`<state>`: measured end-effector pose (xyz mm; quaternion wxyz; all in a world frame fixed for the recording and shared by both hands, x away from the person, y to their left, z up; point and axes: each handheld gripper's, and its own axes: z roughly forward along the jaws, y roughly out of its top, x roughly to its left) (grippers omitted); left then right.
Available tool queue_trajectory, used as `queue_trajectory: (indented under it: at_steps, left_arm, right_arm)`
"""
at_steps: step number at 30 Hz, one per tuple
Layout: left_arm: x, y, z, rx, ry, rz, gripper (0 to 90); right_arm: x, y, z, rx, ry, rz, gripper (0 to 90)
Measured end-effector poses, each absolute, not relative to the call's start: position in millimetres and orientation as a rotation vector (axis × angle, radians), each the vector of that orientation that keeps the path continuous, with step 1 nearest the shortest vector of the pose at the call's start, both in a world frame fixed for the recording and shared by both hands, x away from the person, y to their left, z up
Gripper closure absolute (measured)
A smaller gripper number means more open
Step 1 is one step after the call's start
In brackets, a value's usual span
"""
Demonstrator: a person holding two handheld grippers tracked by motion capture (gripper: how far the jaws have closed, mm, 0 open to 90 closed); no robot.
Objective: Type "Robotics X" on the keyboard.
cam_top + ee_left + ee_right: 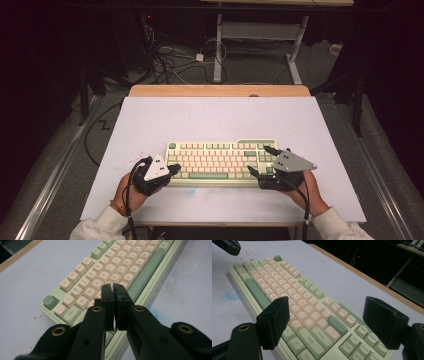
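Note:
A pale green keyboard [220, 160] with cream and green keys lies flat on the white board [220, 115], near its front edge. My left gripper [176, 169] is at the keyboard's left end. Its jaws are shut, with nothing between them. In the left gripper view the closed tips [113, 288] hover just over the letter keys [110, 267]. My right gripper [257, 160] is at the keyboard's right end. In the right gripper view it stands wide open [327, 306] above the keys [287, 287] around Enter and Shift, and holds nothing.
The board rests on a wooden table whose far edge [220, 91] shows beyond it. Red specks [132, 157] and a blue smudge [233, 293] mark the board near the keyboard. Cables [170, 60] and another table's legs [218, 50] lie on the floor behind.

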<state>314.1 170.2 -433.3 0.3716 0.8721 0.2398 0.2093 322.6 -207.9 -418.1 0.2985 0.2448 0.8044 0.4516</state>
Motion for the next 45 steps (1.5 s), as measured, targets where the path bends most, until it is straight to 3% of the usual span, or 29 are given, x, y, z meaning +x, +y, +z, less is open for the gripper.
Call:
queue_trajectory:
  at_steps: [14, 29, 45]
  left_arm:
    - [332, 136, -434, 2.319, 0.548, 0.427, 85.4]
    - [348, 101, -439, 2.363, 0.485, 0.4, 85.3]
    - [358, 89, -446, 2.404, 0.474, 0.391, 85.2]
  right_arm:
    - [310, -222, -426, 0.654, 2.136, 1.154, 19.7]
    - [306, -228, -431, 0.668, 2.134, 1.135, 21.4]
    - [307, -227, -433, 0.654, 2.147, 1.126, 22.0]
